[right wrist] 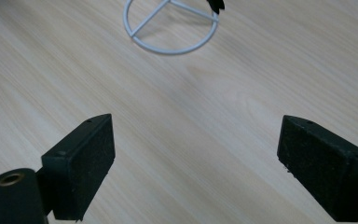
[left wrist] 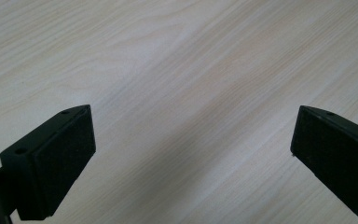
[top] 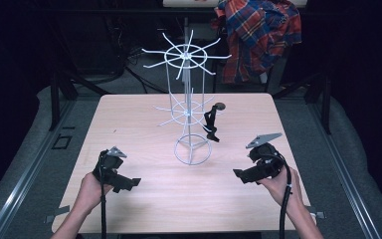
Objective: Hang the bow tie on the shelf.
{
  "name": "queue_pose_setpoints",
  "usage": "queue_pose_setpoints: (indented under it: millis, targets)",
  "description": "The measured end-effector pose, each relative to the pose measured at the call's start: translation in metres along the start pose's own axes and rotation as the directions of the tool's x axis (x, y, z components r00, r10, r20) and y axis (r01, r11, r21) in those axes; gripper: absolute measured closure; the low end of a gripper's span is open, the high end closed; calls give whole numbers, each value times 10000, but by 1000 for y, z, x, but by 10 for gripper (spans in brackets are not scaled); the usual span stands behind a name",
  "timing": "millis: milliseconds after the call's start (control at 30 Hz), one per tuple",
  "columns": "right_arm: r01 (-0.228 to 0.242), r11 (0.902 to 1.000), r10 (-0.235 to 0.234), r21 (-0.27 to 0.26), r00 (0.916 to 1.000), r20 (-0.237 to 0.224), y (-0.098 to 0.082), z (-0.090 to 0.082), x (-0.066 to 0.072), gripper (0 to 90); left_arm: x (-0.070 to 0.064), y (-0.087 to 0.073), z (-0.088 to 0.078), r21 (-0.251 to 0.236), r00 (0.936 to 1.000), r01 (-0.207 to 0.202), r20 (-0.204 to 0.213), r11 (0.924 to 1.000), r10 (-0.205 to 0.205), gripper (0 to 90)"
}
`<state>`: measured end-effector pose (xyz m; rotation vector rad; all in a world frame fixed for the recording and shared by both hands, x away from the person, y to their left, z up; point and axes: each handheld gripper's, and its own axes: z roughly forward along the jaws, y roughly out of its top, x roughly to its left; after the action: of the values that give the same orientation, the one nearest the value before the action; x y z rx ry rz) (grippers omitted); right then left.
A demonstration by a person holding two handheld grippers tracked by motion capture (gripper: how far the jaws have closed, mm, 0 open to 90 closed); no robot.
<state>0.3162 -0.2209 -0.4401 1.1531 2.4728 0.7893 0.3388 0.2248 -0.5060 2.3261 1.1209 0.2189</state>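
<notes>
A white wire rack with two tiers of spoke arms stands mid-table on a ring base. A black object hangs from a lower arm on its right side; its tip reaches just above the ring. My left gripper is held low over the front left of the table, open, with bare wood between its jaws. My right gripper hovers at the front right, open and empty, pointing toward the ring base.
The light wooden table sits on a grey floor between dark metal frames. A plaid shirt hangs behind the table at the back right. Cables trail from both grippers toward the person's forearms.
</notes>
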Motion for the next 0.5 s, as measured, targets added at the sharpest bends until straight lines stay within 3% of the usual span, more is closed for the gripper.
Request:
queue_pose_setpoints:
  millis: [333, 500]
  targets:
    - [-163, 9993, 161, 344, 9998, 68, -25, 2, -4, 102, -1, 0, 0, 60, 10000, -37, -51, 10000, 38, 0]
    - [-261, 9960, 245, 852, 9995, 199, -41, 8, -10, 103, -2, 1, 0, 73, 9999, -79, -67, 9999, 79, 0]
